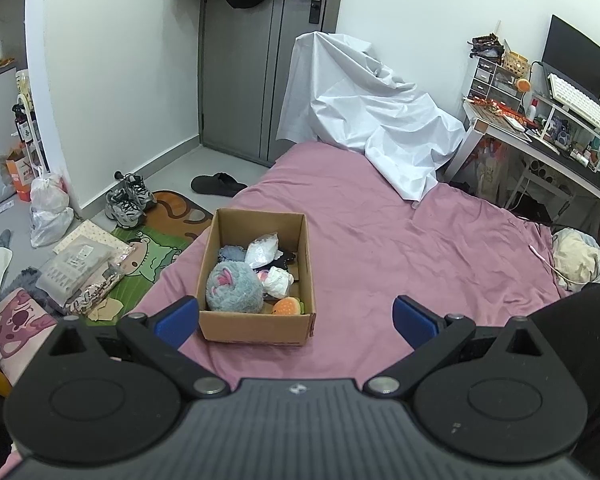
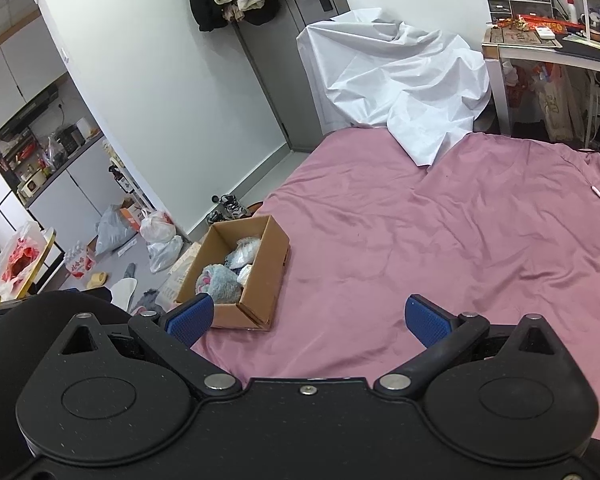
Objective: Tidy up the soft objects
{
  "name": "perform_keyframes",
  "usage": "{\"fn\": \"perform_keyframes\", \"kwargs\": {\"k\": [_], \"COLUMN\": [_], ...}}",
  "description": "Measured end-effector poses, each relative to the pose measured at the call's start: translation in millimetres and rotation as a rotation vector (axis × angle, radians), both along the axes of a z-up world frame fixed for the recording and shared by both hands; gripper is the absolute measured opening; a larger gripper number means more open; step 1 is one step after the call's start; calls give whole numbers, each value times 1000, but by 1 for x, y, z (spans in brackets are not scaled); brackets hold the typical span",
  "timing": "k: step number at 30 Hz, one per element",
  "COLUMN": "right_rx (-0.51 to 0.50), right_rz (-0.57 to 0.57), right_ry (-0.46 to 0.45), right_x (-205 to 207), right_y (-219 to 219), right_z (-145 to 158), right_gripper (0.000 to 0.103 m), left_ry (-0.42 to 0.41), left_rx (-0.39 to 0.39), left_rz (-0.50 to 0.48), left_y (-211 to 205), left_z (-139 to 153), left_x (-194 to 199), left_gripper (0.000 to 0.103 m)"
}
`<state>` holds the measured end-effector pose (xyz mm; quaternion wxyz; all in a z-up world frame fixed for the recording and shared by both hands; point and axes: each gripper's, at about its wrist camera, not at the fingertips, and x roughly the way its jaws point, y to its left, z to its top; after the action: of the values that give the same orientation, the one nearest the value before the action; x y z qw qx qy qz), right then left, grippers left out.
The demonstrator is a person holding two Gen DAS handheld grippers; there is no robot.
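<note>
Pink bed (image 1: pixel 380 248): cardboard box (image 1: pixel 256 326), white sheet (image 1: pixel 380 120).

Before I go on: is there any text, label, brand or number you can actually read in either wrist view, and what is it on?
None can be read for certain.
Orange carton on the floor: print too small to read.
Red banner on the desk: markings blurred.
Clear packet on the floor mat: printed label too small to read.
Cardboard box: no print shows on its faces.

white sheet (image 1: pixel 364 120) draped beside grey door (image 1: pixel 260 60); sneakers (image 1: pixel 130 200), perhaps, below
</note>
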<state>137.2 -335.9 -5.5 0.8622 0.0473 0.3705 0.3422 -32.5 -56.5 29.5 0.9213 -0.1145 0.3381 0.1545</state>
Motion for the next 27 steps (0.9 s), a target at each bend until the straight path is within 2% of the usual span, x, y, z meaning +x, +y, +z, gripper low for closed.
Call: {"fn": "perform_keyframes", "kwargs": {"k": [27], "right_rx": [-13], "right_rz": [43], "right_ry": [5], "right_x": [7], "right_y": [7], "right_z": [-1], "right_gripper": [103], "left_ry": [17], "left_rx": [-7], "left_rz": [-33], "left_y": [-2], "left_z": [-5], "left_x": [10], "left_gripper": [102]}}
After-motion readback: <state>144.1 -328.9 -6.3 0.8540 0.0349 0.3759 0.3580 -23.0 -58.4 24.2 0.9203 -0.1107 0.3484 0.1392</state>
